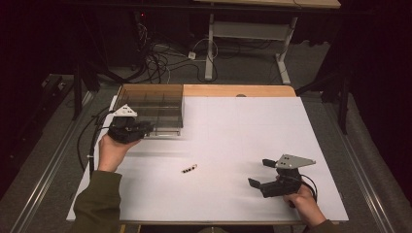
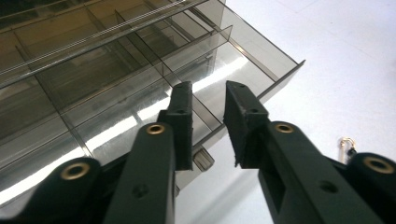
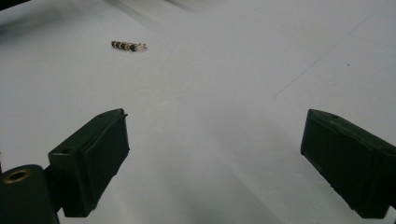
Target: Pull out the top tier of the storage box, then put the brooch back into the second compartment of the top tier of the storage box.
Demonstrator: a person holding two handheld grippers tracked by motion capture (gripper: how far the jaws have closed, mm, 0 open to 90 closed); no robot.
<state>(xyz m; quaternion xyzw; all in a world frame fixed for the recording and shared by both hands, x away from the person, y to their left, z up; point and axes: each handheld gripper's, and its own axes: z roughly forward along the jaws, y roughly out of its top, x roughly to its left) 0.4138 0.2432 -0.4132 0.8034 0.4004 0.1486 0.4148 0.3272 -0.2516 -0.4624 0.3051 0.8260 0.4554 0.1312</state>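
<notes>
Just below the left gripper's (image 2: 208,100) jaw tips, a small knob (image 2: 203,160) on the smoky divided box (image 2: 140,70) is half covered by the left jaw. Far ahead of the right gripper's (image 3: 215,154) wide-apart jaws, the small beaded piece (image 3: 128,45) is too tiny to identify. The box's far compartments run past the frame edge.

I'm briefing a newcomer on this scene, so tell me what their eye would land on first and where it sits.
First the smoky clear compartment box at the far left of the white table, with the left gripper at its near edge, jaws slightly apart and nothing between them. Next the small beaded piece lying alone mid-table. The right gripper sits near the right front, jaws wide open toward that piece.
</notes>
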